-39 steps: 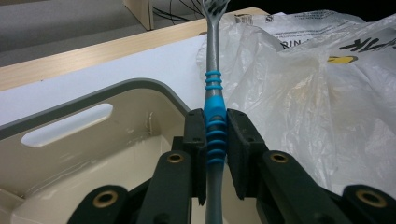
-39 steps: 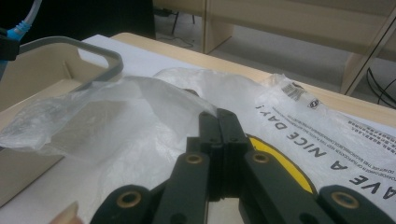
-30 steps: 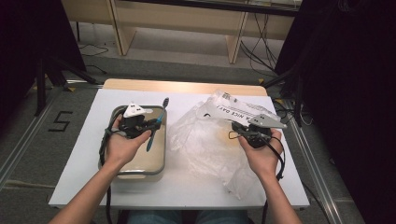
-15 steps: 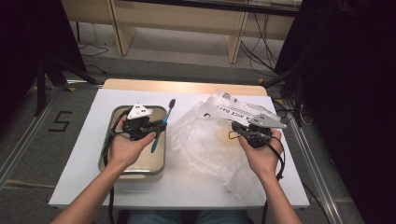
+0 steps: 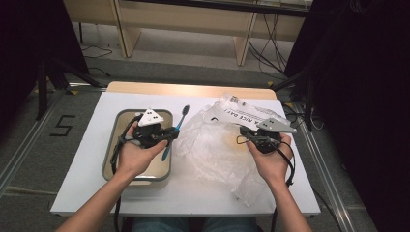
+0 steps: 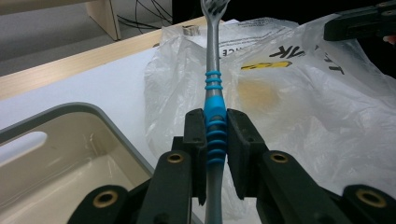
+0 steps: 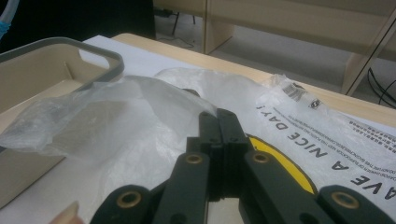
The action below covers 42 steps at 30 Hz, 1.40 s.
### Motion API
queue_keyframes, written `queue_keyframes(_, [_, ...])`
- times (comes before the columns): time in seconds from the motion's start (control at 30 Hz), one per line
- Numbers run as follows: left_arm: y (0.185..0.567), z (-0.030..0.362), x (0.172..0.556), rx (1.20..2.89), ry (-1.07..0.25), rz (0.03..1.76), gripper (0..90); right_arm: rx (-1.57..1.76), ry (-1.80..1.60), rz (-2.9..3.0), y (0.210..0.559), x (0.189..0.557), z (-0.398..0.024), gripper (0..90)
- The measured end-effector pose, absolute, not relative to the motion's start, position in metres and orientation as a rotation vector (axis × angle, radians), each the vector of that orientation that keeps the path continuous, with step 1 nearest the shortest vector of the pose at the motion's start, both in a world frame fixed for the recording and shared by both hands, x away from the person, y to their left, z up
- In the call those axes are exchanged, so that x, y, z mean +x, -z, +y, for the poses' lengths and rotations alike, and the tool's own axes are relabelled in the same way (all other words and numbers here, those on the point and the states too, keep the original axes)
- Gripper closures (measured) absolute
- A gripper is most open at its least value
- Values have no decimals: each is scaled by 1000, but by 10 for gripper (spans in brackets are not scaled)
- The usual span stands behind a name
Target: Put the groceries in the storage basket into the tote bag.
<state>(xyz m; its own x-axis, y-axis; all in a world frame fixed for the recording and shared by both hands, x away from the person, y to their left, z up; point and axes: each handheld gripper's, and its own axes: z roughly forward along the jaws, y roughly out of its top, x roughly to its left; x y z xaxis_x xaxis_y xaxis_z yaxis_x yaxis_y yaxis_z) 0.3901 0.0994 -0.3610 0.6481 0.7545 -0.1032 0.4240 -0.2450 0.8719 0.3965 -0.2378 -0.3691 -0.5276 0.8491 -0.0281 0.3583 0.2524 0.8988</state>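
My left gripper (image 5: 170, 134) is clamped on the toothbrush (image 5: 175, 130), jaws pressing the ribbed blue grip section; in the left gripper view the toothbrush (image 6: 214, 116) runs straight up between the pads, grey neck and bristle head pointing away toward the bag (image 6: 299, 102). From the high view my left hand (image 5: 137, 153) comes up from the bottom edge, palm cupping the gripper body from below, held over the right side of the tray (image 5: 112, 157). The toothbrush sits at the tray's right rim, tilted, head aimed at the far side of the table (image 5: 87, 159), tail end hanging down past the jaws, clear of the tray floor.

My right gripper (image 5: 246, 135) has its jaws pressed together, and I can't tell if bag film is pinched between them; in the right gripper view the gripper (image 7: 220, 122) sits low over the crumpled bag (image 7: 140, 116). My right hand (image 5: 270, 159) holds it level, pointing left over the bag (image 5: 217, 150), forearm angled in from the bottom right.
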Motion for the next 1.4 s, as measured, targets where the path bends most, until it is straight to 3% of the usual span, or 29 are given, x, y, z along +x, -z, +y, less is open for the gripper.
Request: queue_keyframes(1.4, [379, 26, 375, 2026, -335, 791, 783, 1096, -1244, 2002, 369, 396, -238, 900])
